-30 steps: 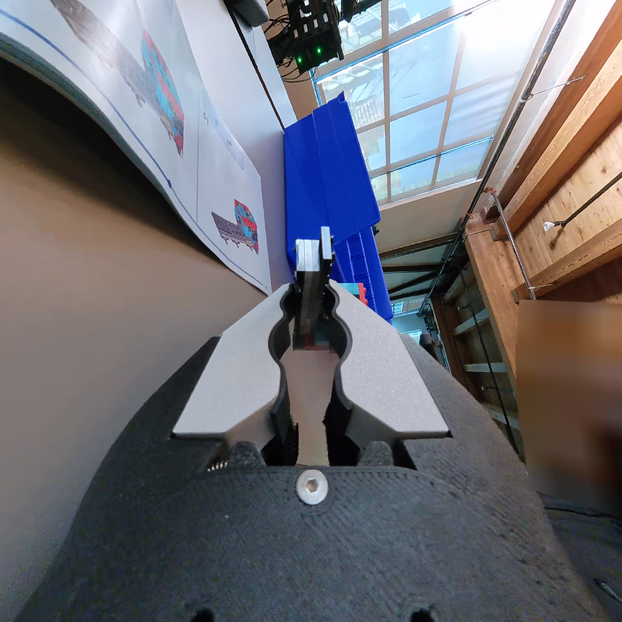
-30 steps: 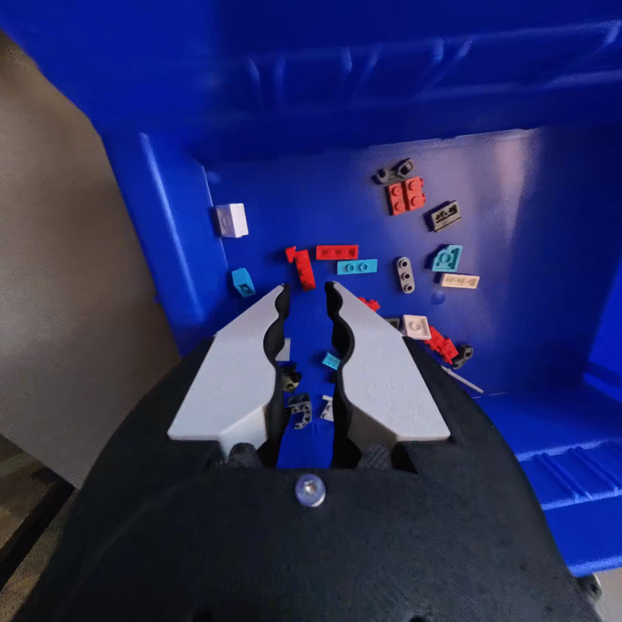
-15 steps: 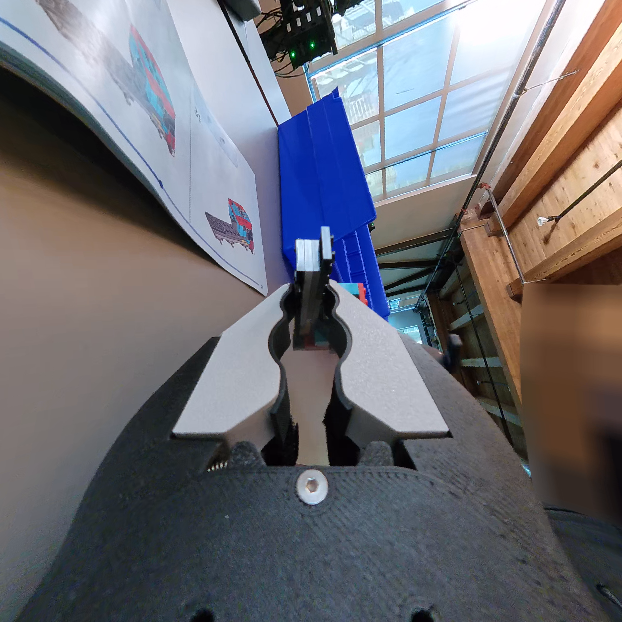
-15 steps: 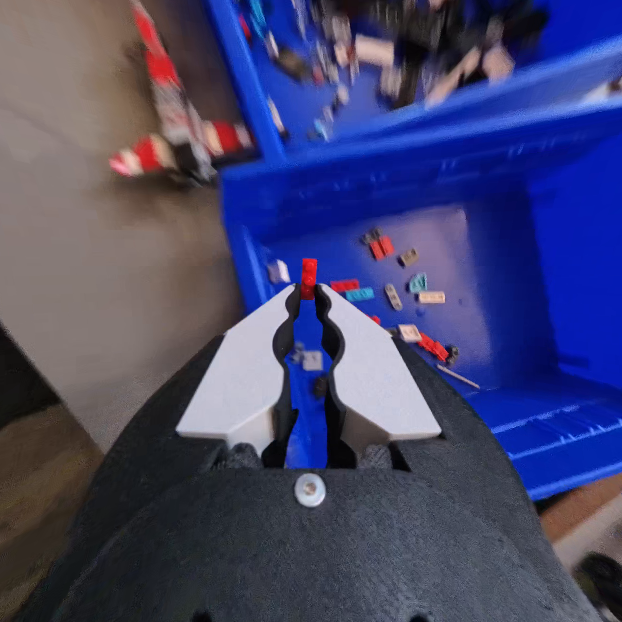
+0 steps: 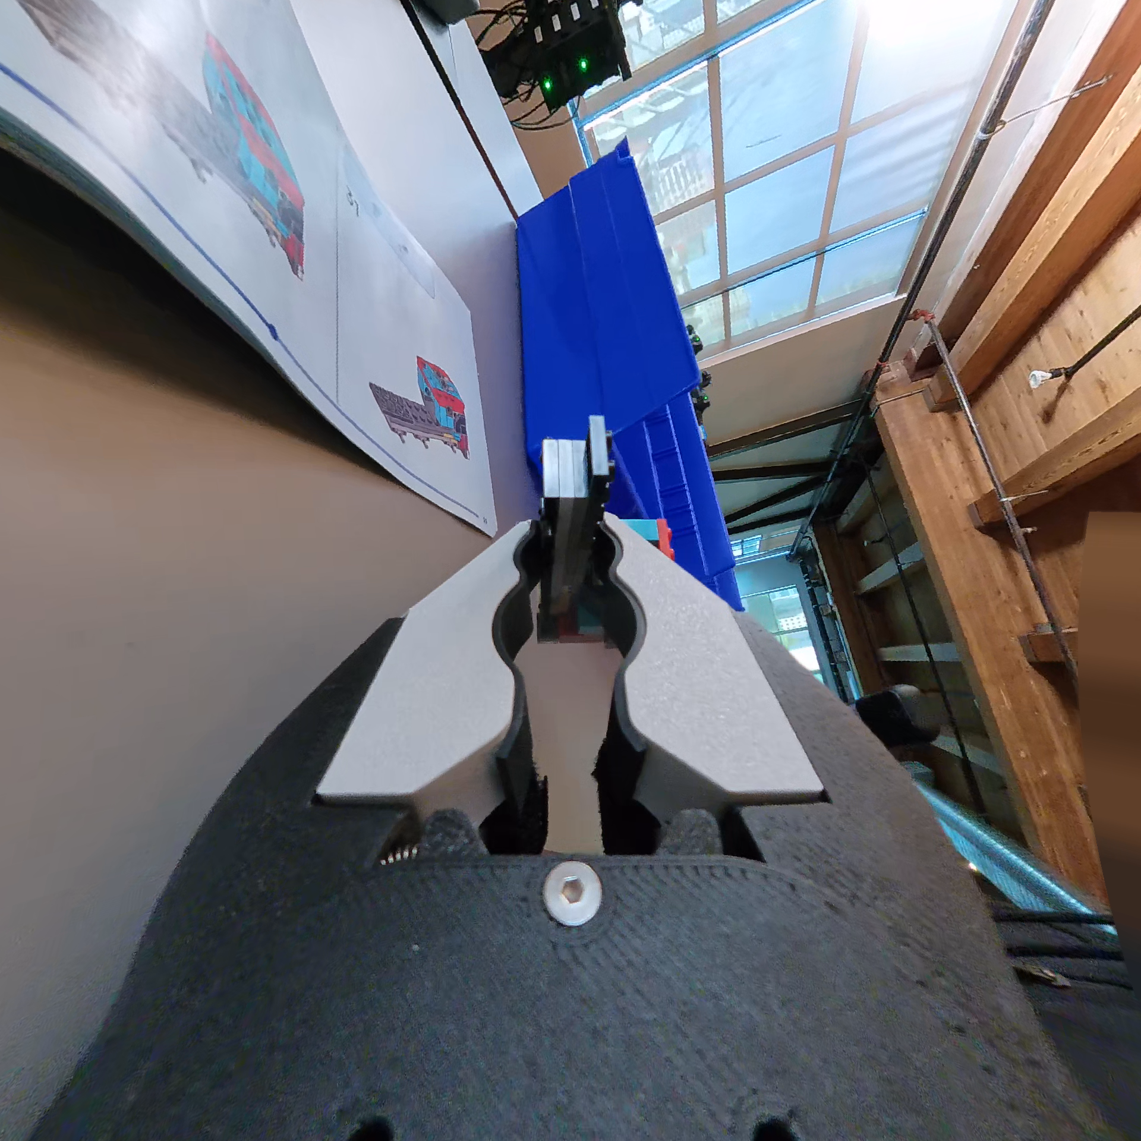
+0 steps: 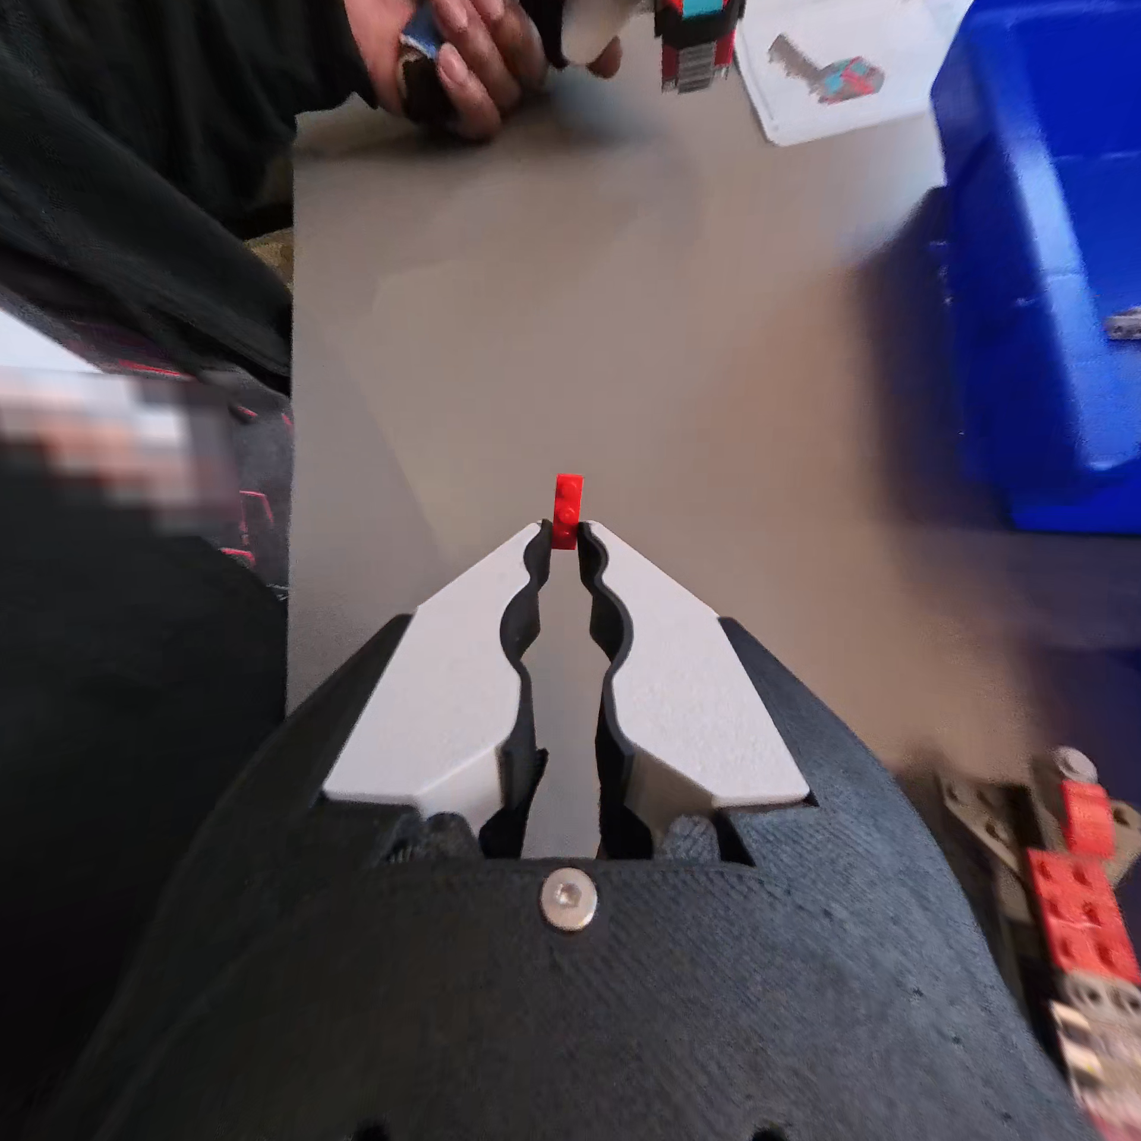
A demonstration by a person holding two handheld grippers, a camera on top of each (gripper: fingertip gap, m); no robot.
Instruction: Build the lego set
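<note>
My left gripper is shut on a partly built lego model of grey and dark plates with teal and red bricks behind, held edge-on above the tan table. The same model shows at the top of the right wrist view, held by the far gripper beside a person's hand. My right gripper is shut on a small red plate that sticks out past its tips, held over the table.
The open instruction booklet lies at the left; it also shows in the right wrist view. Blue bins stand behind it and at the right. A red, grey and white lego assembly lies at the lower right. A dark sleeve fills the left. Spacing between my two grippers at the tips: around 30 centimetres.
My right gripper closed on the red plate in the blue bin, lifted it out and swung left over the table. My left gripper stayed shut on the model, shifting only slightly.
</note>
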